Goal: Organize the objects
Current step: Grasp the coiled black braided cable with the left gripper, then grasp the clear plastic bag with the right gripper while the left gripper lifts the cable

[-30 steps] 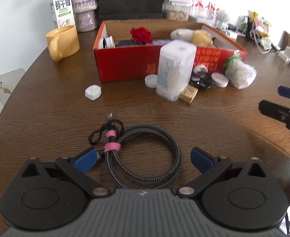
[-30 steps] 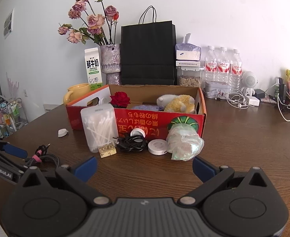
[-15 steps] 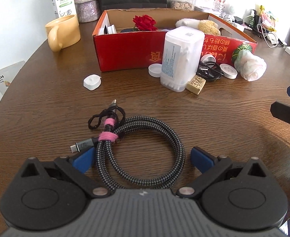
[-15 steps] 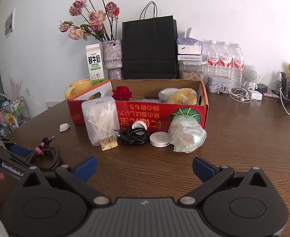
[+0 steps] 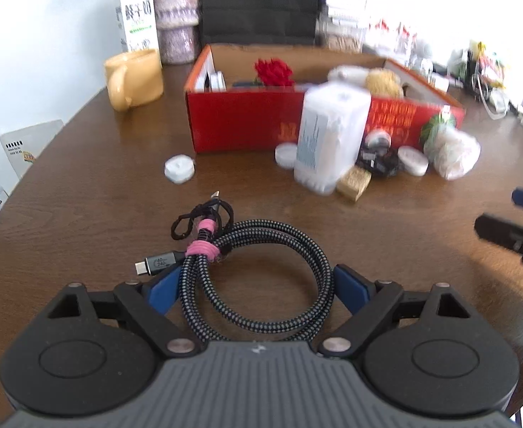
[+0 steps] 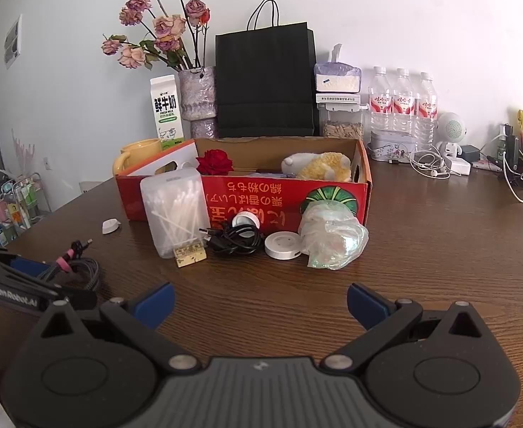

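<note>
Straddling a coiled braided cable [image 5: 261,278] on the brown worktop [image 5: 83,214], the left hand-held gripper [image 5: 261,287] has its two blue fingers [image 5: 163,290] on either side of the coil. Its jaws have just been closing, and the coil lies between them; the pads look to be touching the outer loops, though I cannot tell whether they press yet. Pink ties [image 5: 201,249] bind the cable, and a grey plug [image 5: 154,264] sticks out to the left.

The right hand-held gripper [image 6: 261,303] hangs over bare worktop with its jaws wide apart and nothing between them.

Farther back stands a red cardboard box [image 6: 254,196] (a red rose [image 6: 215,162] and a plush toy [image 6: 318,167] inside it). Just in front of the box are a clear tub of cotton swabs [image 6: 175,214], a black cord [image 6: 236,239], a white round puck [image 6: 282,246] and a crumpled plastic bag [image 6: 332,235]. A yellow mug [image 5: 134,78] sits left of the box.
</note>
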The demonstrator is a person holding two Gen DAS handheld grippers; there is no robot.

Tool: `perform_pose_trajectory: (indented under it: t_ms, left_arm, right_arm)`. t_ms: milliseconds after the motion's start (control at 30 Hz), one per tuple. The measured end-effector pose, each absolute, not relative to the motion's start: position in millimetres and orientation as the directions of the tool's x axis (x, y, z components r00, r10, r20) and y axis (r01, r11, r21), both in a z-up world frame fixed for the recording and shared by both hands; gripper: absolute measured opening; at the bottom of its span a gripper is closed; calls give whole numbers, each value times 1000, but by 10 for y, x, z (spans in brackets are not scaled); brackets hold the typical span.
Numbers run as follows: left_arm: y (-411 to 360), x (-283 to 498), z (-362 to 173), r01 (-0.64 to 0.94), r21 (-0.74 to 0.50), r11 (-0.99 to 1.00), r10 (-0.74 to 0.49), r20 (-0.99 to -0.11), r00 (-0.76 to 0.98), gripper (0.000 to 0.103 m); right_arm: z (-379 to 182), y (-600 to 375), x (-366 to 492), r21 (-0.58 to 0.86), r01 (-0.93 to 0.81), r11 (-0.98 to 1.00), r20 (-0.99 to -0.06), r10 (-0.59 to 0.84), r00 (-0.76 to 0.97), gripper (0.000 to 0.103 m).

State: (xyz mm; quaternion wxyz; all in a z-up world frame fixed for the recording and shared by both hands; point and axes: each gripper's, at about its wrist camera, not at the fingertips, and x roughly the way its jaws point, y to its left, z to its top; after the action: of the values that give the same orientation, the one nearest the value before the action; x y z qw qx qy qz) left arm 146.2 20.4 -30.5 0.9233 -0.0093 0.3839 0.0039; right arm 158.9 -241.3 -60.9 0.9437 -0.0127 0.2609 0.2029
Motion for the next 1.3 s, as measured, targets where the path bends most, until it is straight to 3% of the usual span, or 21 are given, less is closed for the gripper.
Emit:
perform_pose_trajectory:
  t_ms: [500,1000,1100,1200,1267,1300]
  left_arm:
    - [223,1558,82,-42,-66,997,-5,-589,808,90]
    - [174,1764,132,-38,-93,995,-21,-566,824,90]
    - [182,1782,124,-38,-98,994,-24,-569,822,90]
    - [187,1792,117,-41,-104,994,-26,-571,821,90]
    - [188,1802,115,-42,-108,993,-28,-573,819,90]
    - [187,1804,113,-43,-110,993,-29,-574,818,90]
  right_arm:
    - [-534,-2398,1843,47,-360,932,-493,335,803,103]
    - [-606,-2308,2556,-2,-274,962,-520,233,822,102]
    - [-651,-2292,2632,11,-268,963,-530,233,815,91]
    - [-699,-2268,2658,4,-268,963,-542,227,809,71]
    - [-715,-2259,2656,-2,-267,964,-547,223,807,46]
    - [-719,-2257,2650,-4,-269,963,-547,223,807,46]
